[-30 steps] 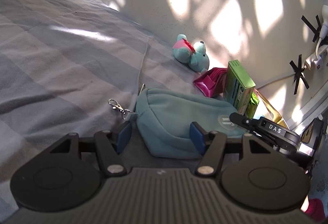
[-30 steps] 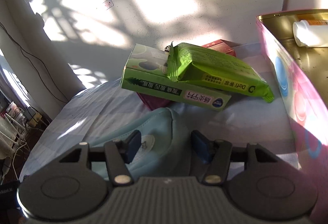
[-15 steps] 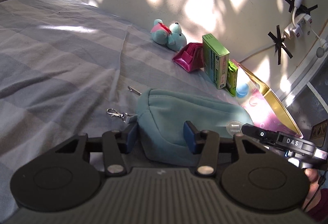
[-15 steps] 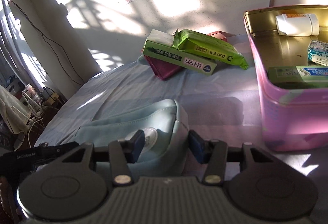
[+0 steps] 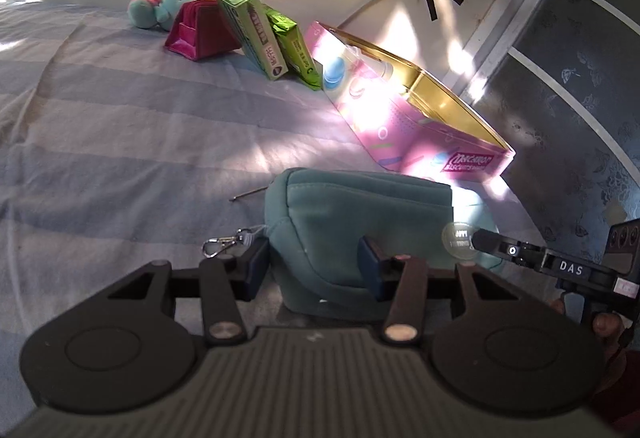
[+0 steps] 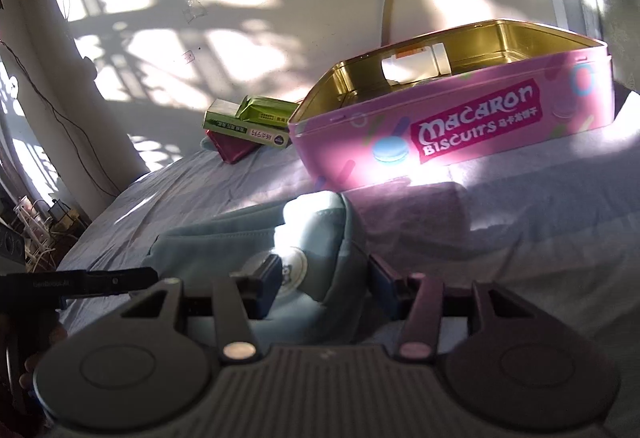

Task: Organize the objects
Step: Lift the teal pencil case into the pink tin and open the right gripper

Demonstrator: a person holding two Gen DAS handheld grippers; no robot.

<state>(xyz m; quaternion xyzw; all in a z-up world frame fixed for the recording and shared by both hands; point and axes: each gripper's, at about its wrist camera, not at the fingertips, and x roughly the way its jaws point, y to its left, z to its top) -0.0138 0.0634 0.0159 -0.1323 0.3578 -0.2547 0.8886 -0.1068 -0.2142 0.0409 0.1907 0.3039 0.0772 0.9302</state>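
Pink tin: "MACARON BISCUITS". Right gripper: "DAS". Green box print probably Chinese, unreadable.

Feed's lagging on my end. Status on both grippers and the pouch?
Left gripper and right gripper each shut on an end of the teal pouch. Pouch near pink biscuit tin, tin open. Nothing between them.

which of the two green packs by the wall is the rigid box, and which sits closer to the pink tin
The green carton leaning on the magenta pouch is the rigid box. The crinkled soft green packet sits closer to the pink tin.
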